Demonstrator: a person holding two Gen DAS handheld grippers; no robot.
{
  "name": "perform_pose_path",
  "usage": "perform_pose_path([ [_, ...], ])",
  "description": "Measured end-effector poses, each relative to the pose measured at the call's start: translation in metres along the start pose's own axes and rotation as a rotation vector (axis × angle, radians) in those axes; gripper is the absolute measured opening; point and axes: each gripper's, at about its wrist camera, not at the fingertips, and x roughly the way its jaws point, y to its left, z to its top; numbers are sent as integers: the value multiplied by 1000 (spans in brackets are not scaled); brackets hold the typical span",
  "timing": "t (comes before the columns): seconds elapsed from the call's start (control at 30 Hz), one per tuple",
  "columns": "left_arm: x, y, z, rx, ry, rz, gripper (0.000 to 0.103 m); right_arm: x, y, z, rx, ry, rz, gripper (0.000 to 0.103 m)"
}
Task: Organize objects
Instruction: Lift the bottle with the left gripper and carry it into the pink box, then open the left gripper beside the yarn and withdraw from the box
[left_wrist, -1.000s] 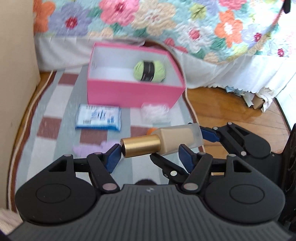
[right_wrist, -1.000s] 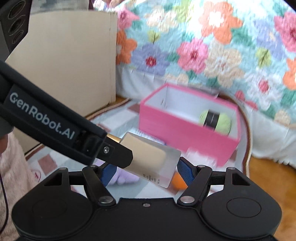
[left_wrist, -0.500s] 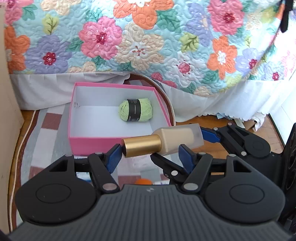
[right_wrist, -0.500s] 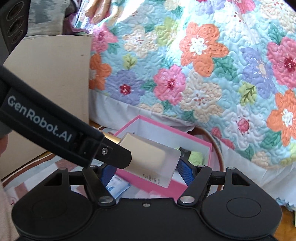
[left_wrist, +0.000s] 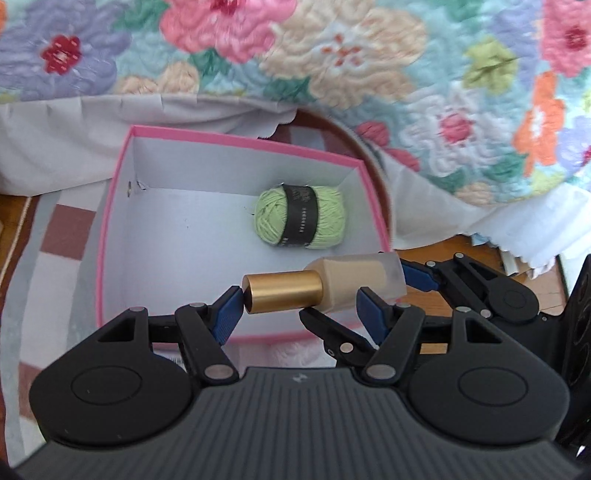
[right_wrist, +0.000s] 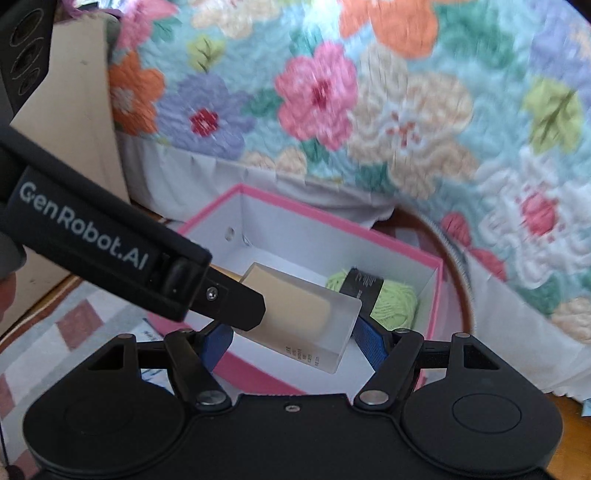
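Step in hand, by my read: drop-off into the pink box (left_wrist: 236, 138), which sits on the rug (left_wrist: 62, 229).

Your left hand-held gripper (left_wrist: 299, 310) has one pad on the end of the gold cap and the other against the body of the bottle (left_wrist: 325, 288), so it looks clamped lengthwise. The right hand-held gripper (right_wrist: 293, 334) also looks closed on the frosted body, at a slant. The bottle lies level in the air over the near part of the box, not yet down.

- Carry it past the near wall, then lower it.
- Aim for the bare white floor left of centre.
- Fingers of the two tools cross each other. Loosen one first and back it straight out, then the other, or the bottle gets dragged.
- Set it on its side; it would likely tip if stood up.

Around:
- cardboard panel (right_wrist: 74, 110) far left, well apart
- yarn ball (left_wrist: 299, 216) in the box's back right, the one thing to avoid
- bed skirt (left_wrist: 55, 147) and floral quilt (left_wrist: 332, 55) hang just behind the box, so don't overshoot
- wooden floor (left_wrist: 443, 251) on the right
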Motion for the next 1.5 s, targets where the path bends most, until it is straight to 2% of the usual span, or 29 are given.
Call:
perform_pose_path([
  [0.3, 74, 33, 18, -72, 96, -10, 66, 74, -29, -1, 70, 158, 32, 76],
  [0.57, 113, 54, 29, -161, 156, -31, 66, 121, -44, 10, 110, 331, 47, 76],
  [0.77, 132, 62, 27, -209, 195, -28, 66, 144, -43, 10, 78, 431, 32, 76],
  [1.0, 147, 57, 18, -221, 231, 4, 62, 159, -33, 2, -20, 500, -22, 75],
  [1.07, 149, 57, 16, -224, 226, 16, 56, 155, -32, 1, -42, 483, -25, 76],
  [1.27, 147, 54, 12, -194, 225, 36, 53, 127, -24, 2, -85, 404, -47, 74],
  [1.33, 146, 54, 12, -201, 222, 27, 51, 120, -21, -1, -128, 374, -68, 65],
  [1.37, 147, 54, 12, -205, 225, 17, 49, 119, -21, -3, -133, 375, -65, 45],
  [1.4, 148, 54, 12, -214, 233, 6, 49, 120, -23, -6, -134, 381, -76, 31],
  [1.47, 148, 52, 12, -223, 232, -12, 49, 120, -30, -9, -124, 364, -98, 31],
  [1.5, 148, 50, 12, -224, 231, -24, 49, 119, -32, -9, -128, 347, -122, 17],
])
